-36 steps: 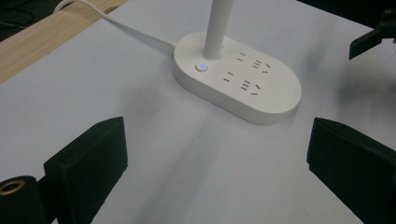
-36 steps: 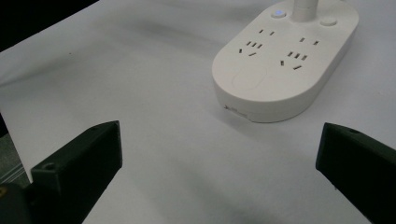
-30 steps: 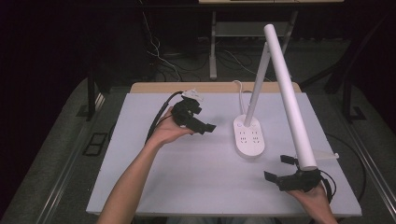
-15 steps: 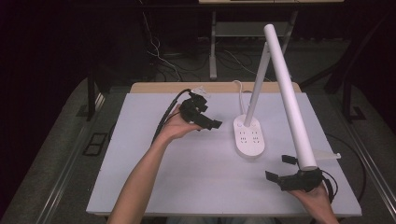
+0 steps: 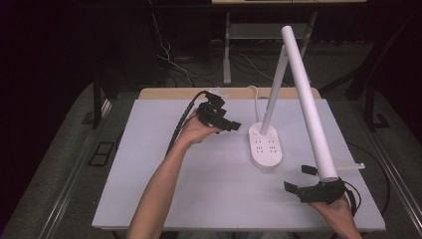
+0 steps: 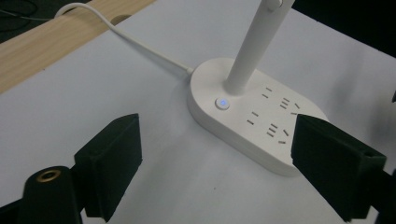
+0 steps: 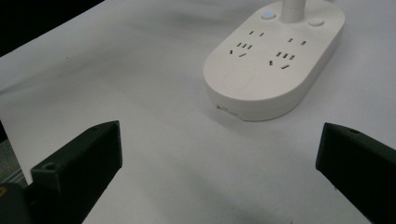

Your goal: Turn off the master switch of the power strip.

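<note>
A white desk lamp stands on the white table; its oval base carries several sockets. A slim stem rises from the base, and a long tubular head slants down toward the front right. My left gripper hovers just left of the base, open, nothing between its jaws. In the left gripper view the base lies ahead with a lit blue button. My right gripper is open near the front right, under the lamp head's lower end, facing the base.
The lamp's white cable runs from the base over the wooden back edge of the table. Black cables trail from both grippers. Dark floor with metal rails surrounds the table.
My left gripper has moved right, closer to the lamp base, still open. The right gripper has barely shifted.
</note>
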Tool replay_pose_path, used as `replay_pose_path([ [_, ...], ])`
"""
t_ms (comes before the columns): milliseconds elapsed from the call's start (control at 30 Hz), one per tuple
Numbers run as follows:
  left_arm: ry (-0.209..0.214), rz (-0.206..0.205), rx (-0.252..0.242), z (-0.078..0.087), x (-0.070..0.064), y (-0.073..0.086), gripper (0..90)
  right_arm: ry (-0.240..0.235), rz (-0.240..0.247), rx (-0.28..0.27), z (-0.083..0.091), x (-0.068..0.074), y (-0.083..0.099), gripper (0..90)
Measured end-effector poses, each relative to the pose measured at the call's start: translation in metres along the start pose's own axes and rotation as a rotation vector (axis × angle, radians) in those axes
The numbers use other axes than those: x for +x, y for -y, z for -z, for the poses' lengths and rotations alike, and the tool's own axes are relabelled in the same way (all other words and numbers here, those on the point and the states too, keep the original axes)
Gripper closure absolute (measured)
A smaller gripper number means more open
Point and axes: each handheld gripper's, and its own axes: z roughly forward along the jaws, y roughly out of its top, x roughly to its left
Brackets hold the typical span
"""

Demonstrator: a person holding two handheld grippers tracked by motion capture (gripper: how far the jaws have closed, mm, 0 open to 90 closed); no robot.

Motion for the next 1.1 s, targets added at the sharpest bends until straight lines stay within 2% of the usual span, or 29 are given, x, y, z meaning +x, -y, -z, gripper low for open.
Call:
replay_pose_path([
  [100, 0.008, 0.001, -0.006, -0.003, 0.0, -0.003, 18.9, -0.001, 0.0, 0.0, 0.0, 0.0, 0.0, 0.0],
  [200, 0.029, 0.009, -0.007, -0.005, 0.001, -0.006, 25.4, -0.002, 0.0, 0.0, 0.0, -0.001, 0.0, 0.0],
  [300, 0.026, 0.017, -0.012, -0.009, 0.0, -0.009, 33.5, -0.004, -0.002, 0.001, -0.001, -0.001, 0.0, 0.0],
  [333, 0.024, 0.024, -0.019, -0.01, -0.001, -0.01, 39.8, -0.003, -0.002, 0.003, -0.001, -0.001, 0.001, 0.0],
  [367, 0.021, 0.019, -0.021, -0.011, -0.001, -0.01, 39.8, -0.003, -0.002, 0.003, -0.001, -0.001, 0.001, 0.0],
  [467, 0.022, 0.024, -0.033, -0.014, -0.002, -0.012, 51.9, -0.004, 0.003, 0.003, -0.002, -0.001, 0.001, 0.0],
  [633, 0.015, 0.027, -0.042, -0.019, -0.001, -0.014, 67.2, -0.005, -0.001, 0.001, -0.002, -0.002, 0.001, 0.0],
  [767, -0.001, 0.062, -0.052, -0.024, -0.001, -0.015, 79.4, -0.005, -0.003, 0.002, -0.001, -0.002, 0.0, 0.0],
  [800, 0.0, 0.076, -0.057, -0.025, 0.0, -0.014, 79.4, -0.005, -0.003, 0.002, -0.001, -0.002, 0.0, 0.0],
  [933, 0.0, 0.097, -0.073, -0.03, 0.001, -0.014, 89.0, 0.001, 0.002, -0.009, -0.001, -0.003, 0.0, 0.0],
  [1100, 0.013, 0.1, -0.061, -0.039, -0.001, -0.013, 89.6, -0.001, 0.001, -0.009, 0.0, -0.003, 0.0, 0.0],
])
